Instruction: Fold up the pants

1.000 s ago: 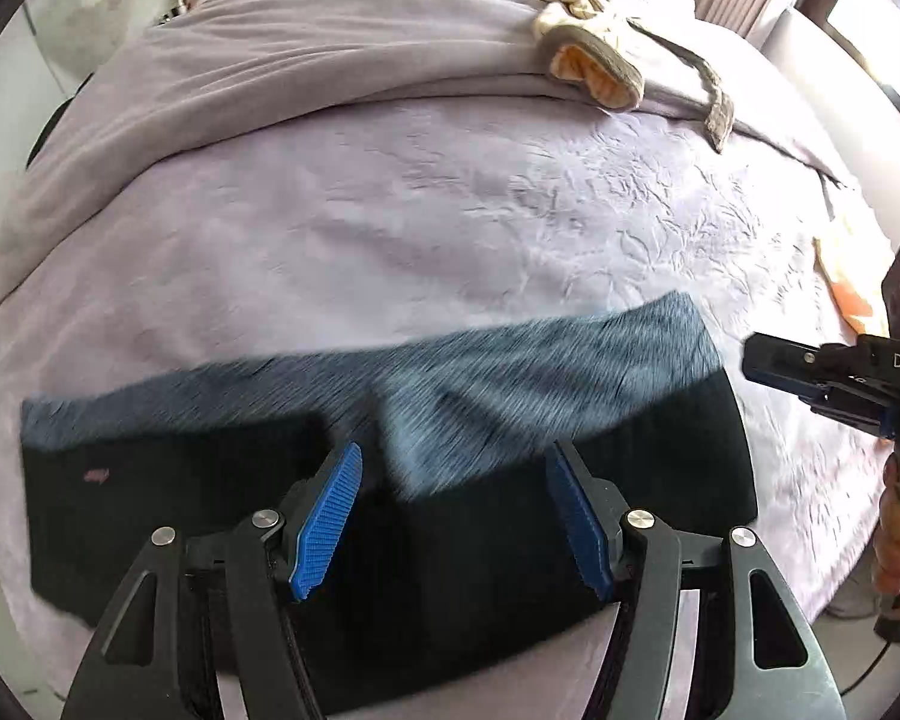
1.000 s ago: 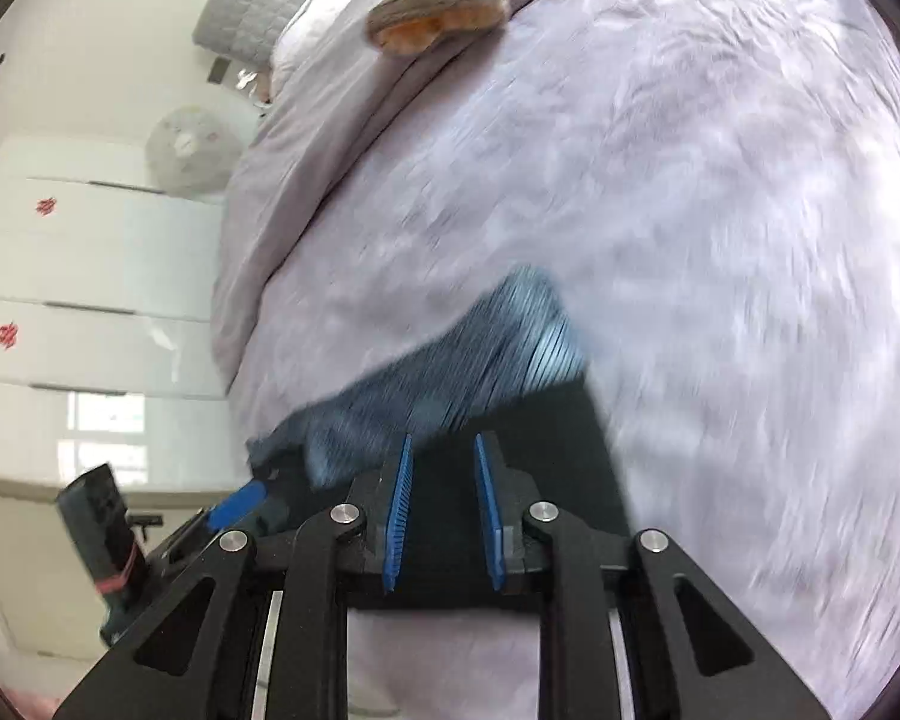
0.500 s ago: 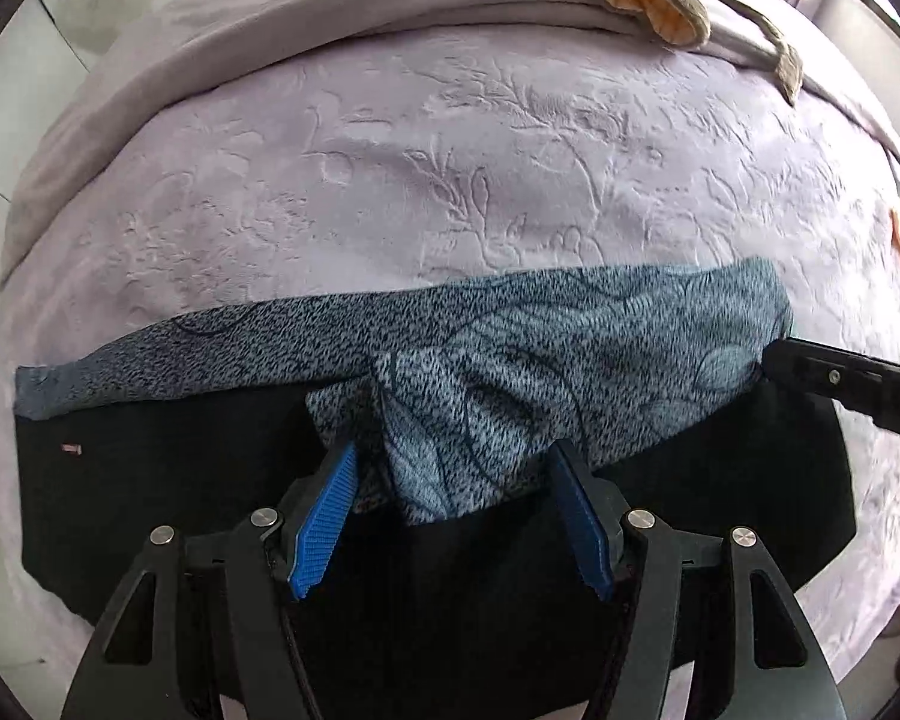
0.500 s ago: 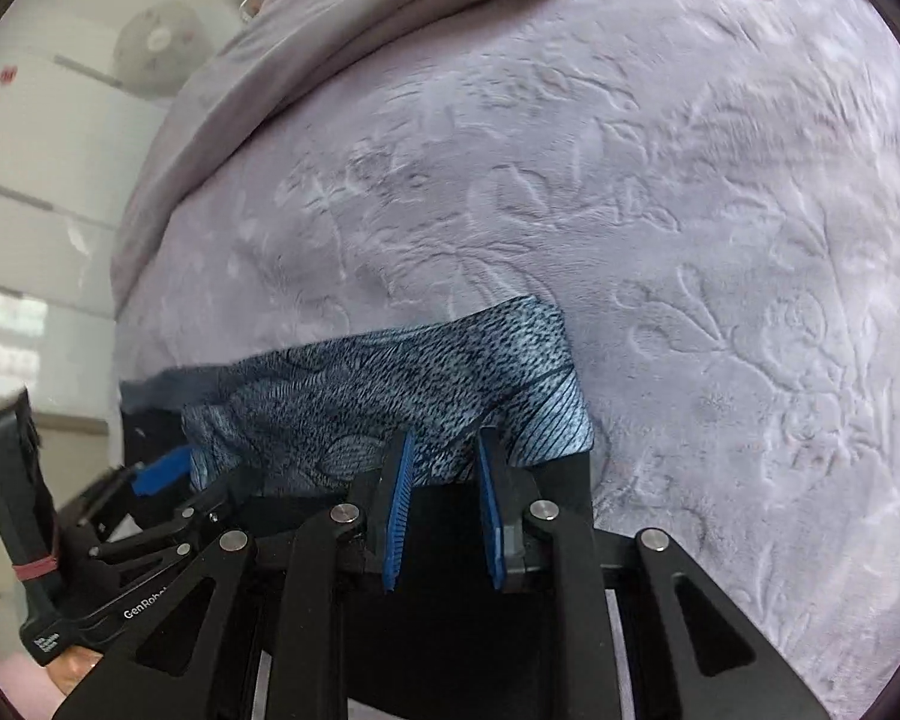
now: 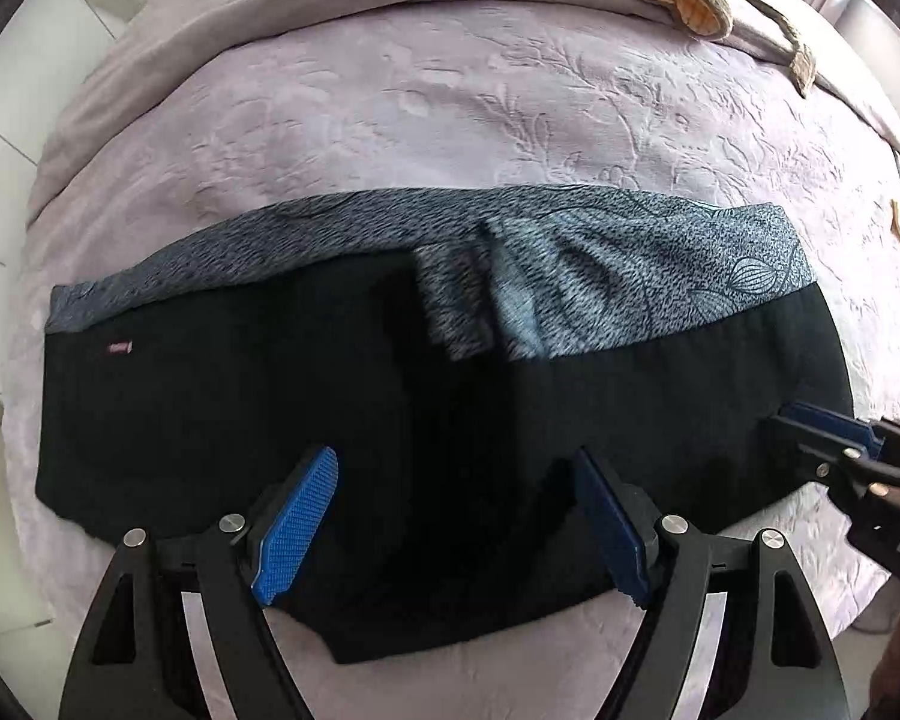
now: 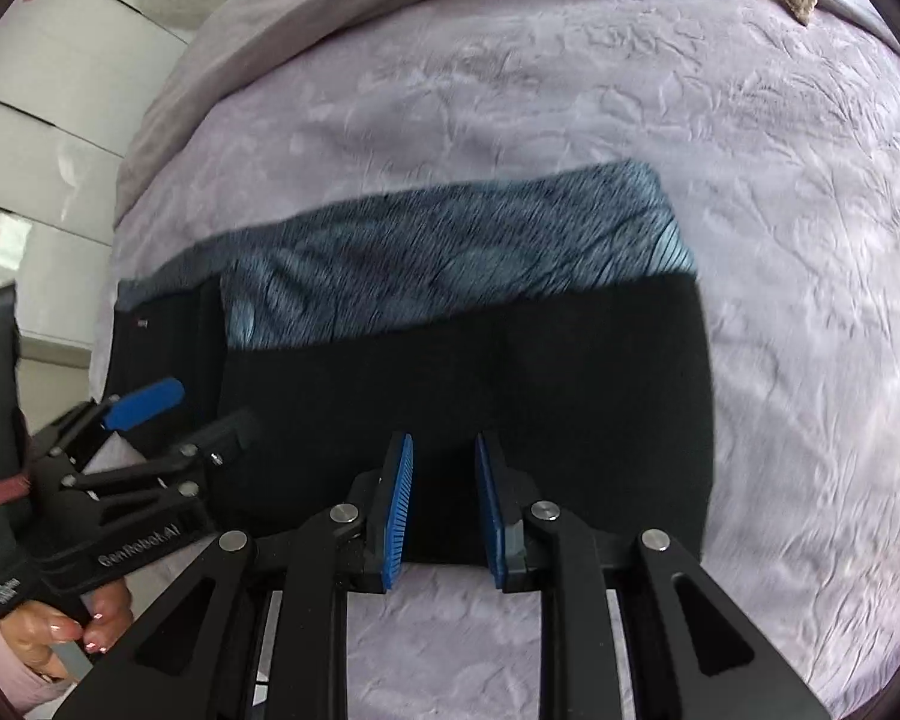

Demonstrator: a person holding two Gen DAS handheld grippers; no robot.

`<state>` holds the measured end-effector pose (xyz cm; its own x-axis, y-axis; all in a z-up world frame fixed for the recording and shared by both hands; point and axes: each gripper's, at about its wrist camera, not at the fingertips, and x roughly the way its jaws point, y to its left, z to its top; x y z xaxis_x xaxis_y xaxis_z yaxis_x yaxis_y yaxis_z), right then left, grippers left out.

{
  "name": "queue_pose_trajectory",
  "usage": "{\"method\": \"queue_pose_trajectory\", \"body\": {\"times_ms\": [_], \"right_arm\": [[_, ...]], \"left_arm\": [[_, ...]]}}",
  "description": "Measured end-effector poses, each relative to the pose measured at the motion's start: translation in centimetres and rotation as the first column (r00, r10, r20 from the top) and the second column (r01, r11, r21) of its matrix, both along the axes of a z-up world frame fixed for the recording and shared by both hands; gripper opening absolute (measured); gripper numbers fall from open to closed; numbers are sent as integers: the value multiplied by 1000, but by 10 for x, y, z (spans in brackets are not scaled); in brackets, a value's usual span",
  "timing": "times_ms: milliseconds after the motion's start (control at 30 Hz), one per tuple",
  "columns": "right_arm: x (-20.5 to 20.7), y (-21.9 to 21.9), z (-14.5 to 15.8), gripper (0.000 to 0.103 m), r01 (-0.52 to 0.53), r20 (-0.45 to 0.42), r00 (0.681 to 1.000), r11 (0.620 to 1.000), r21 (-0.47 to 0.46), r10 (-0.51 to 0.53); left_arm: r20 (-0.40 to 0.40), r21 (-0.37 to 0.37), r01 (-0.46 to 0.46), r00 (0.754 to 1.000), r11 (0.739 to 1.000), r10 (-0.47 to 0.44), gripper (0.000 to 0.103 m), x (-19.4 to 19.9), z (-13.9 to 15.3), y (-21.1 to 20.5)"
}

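— Any writing you can read?
— "GenRobot.AI" on the left gripper; its jaws have just been opening and stand released above the pants.
— And the pants?
— Flat on the lilac bedspread, long axis side to side, patterned blue band along the far edge.
— The right gripper?
— Narrowly parted, grasping nothing.

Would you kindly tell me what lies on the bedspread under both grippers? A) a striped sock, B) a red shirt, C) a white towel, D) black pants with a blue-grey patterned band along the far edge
D: the pants lie flat on the bedspread, black, with a blue-grey patterned band along the far edge.
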<state>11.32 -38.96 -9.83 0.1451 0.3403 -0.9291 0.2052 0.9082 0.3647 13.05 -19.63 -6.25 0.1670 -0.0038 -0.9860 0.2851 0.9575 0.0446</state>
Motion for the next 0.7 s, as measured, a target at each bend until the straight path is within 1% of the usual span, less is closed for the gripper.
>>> {"method": "queue_pose_trajectory", "body": {"times_ms": [33,167,467,533,700], "right_arm": [[-4,2,2,28,1,-5,1000,1000,-4,-2],[-7,13,1,33,11,-33,999,1000,2,-11],[-8,44,12,44,-59,-70,996,997,-50,56],[-8,52,16,50,-78,-79,994,995,-60,74],[-13,70,28,57,-116,-95,990,991,-71,109]], "left_arm": [[-3,-2,-2,1000,1000,2,81,-2,2,4],[-14,-4,-7,1000,1000,6,81,-8,8,20],[-38,-6,-16,999,1000,16,81,-30,14,54],[-42,-7,-20,999,1000,20,81,-34,16,63],[-51,-12,-46,998,999,46,81,-45,22,88]]}}
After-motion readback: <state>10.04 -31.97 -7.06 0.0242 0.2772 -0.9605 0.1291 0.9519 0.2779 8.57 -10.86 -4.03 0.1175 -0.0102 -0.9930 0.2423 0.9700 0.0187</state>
